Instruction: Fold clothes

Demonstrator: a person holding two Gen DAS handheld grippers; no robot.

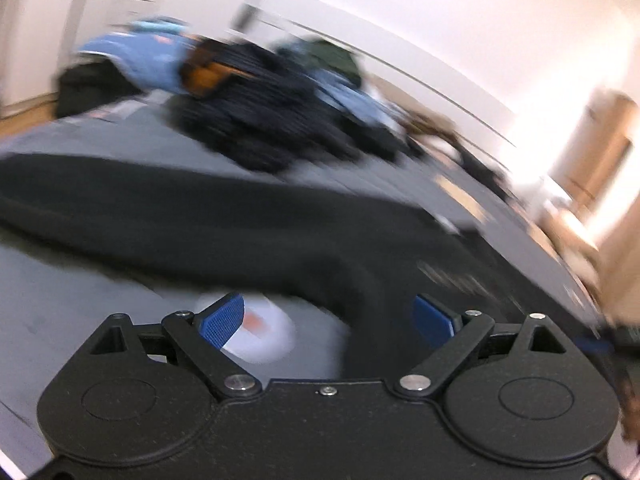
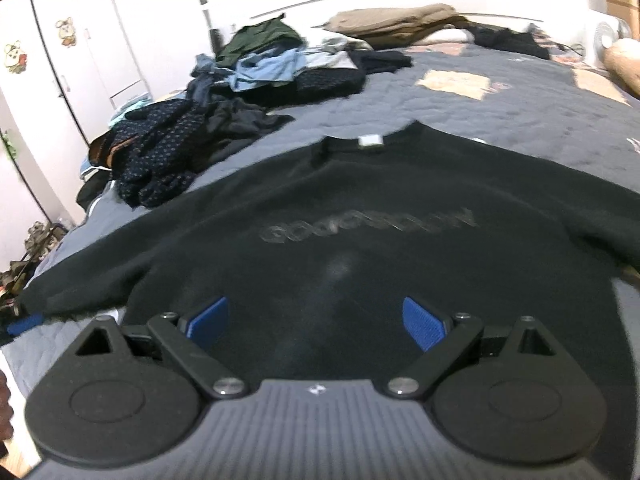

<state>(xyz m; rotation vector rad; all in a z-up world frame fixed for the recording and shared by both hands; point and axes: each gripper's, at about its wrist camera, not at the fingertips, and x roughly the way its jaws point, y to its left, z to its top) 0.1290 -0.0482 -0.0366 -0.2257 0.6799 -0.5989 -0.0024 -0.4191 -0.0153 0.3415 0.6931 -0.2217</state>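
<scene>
right gripper: fingers wide apart, holding nothing, over hem end of black sweatshirt. left gripper: fingers wide, empty; view blurred, a sleeve runs between them, white round thing on the bed under it, can't tell what. sweatshirt: spread flat on bed, chest print up, collar pointing away, long axis straight ahead of right fingers, sleeves out to both sides. beyond, far left: heap of loose clothes. pillow at head.
</scene>
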